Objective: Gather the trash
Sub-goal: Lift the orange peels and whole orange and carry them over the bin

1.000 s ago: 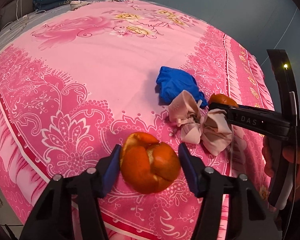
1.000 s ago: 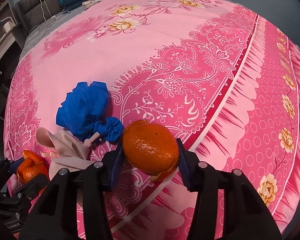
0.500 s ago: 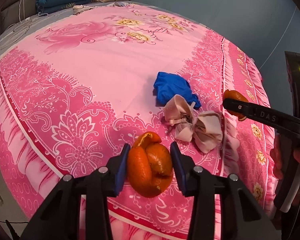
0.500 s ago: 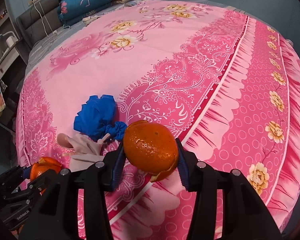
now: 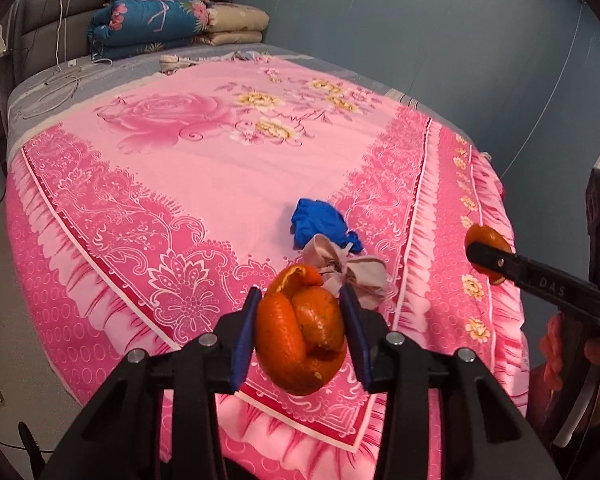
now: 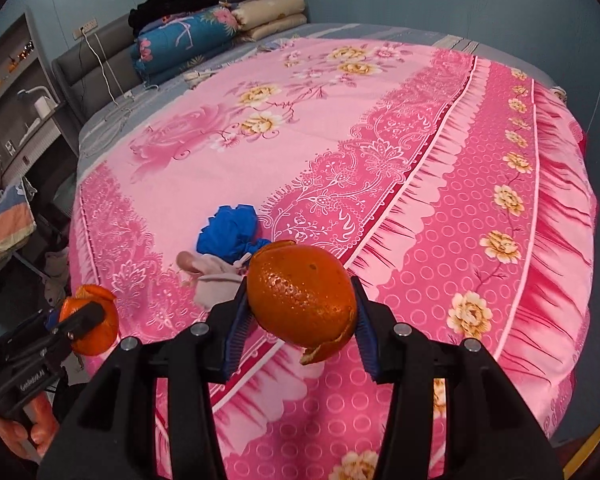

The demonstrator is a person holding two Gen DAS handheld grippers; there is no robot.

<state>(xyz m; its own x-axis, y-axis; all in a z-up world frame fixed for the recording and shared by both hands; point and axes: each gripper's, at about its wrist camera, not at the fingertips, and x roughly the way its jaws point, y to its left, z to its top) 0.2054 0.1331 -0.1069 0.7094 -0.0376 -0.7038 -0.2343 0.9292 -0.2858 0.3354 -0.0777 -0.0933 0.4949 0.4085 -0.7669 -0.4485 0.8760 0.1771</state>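
Left to right above a bed spread with a pink floral bedsheet (image 5: 204,168): left gripper (image 5: 302,330), blue-padded fingers (image 5: 244,332) closed tight on a curled, crumpled piece of orange peel (image 5: 300,336), raised clear of the sheet at the near edge. Just beyond on the sheet, a crumpled beige cloth (image 5: 348,272) touching a bunched bright-blue cloth (image 5: 320,226). Further right, right gripper (image 6: 302,314), fingers (image 6: 366,334) clamped on a rounded, dimpled shell of orange rind (image 6: 300,300), also held in the air over the bordered edge. Folded blue flowered quilt (image 5: 140,28) stacked by the grey headboard (image 5: 40,36).
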